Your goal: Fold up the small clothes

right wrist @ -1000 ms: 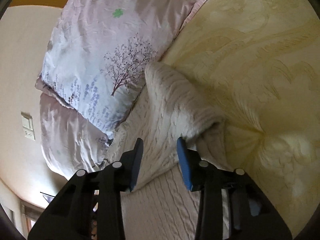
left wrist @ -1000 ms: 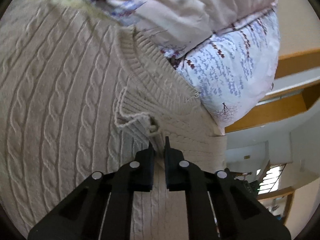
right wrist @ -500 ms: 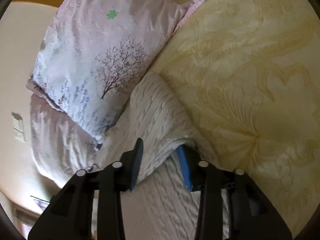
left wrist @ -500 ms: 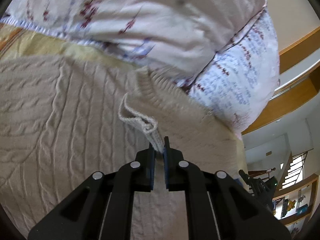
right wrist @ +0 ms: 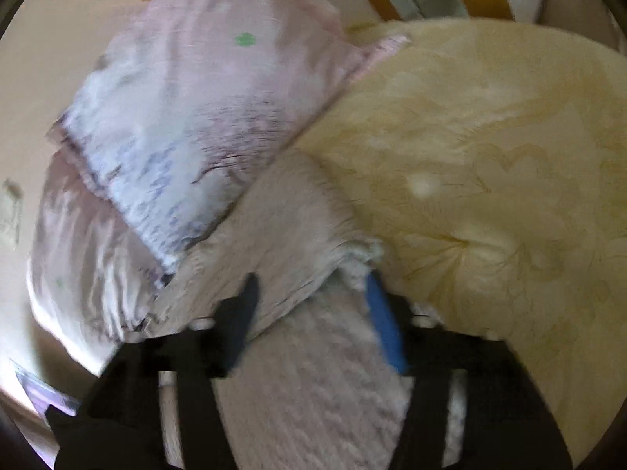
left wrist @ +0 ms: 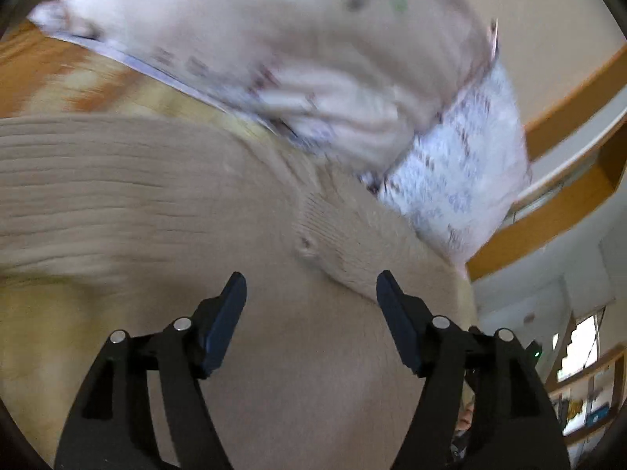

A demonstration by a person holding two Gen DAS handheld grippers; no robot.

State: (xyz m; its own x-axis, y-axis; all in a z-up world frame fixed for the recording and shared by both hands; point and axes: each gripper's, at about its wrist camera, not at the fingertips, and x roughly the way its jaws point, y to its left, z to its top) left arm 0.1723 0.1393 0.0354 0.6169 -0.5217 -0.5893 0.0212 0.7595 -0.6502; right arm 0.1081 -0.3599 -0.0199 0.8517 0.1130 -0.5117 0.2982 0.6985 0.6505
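Left gripper (left wrist: pixel 311 286): jaws spread wide, nothing between them. Both fingertips hang over the cream knit sweater (left wrist: pixel 188 203), which fills the space under and ahead of them. Contact with the knit cannot be judged; frame is motion-blurred.

Right gripper (right wrist: pixel 311 297): jaws also parted wide. A folded-over flap of the sweater (right wrist: pixel 290 235) lies in the gap between the black finger and the blue-padded finger (right wrist: pixel 386 329). The flap's frayed edge sits just beside the blue pad; whether either finger presses the cloth cannot be told, also because of blur.

Sweater as landmark. It lies flat on the yellow bedspread (right wrist: pixel 490 180). In the left view its cable ribs run off to the left, and a ribbed band (left wrist: pixel 337 231) with a small pucker sits just ahead of the jaws. In the right view one layer lies doubled over another, the lower layer (right wrist: pixel 313 384) running back under the gripper.

Beyond the sweater's far edge: a pale pink pillow (left wrist: pixel 298 39) touching or overlapping the knit, and beside it a second pillow with a lavender print (left wrist: pixel 462 172). In the right view the printed pillow (right wrist: pixel 188 125) lies on top of the other one (right wrist: pixel 74 258), both left of the sweater. Bedspread extends right of the sweater. Wooden trim (left wrist: pixel 548 219) lies past the pillows.
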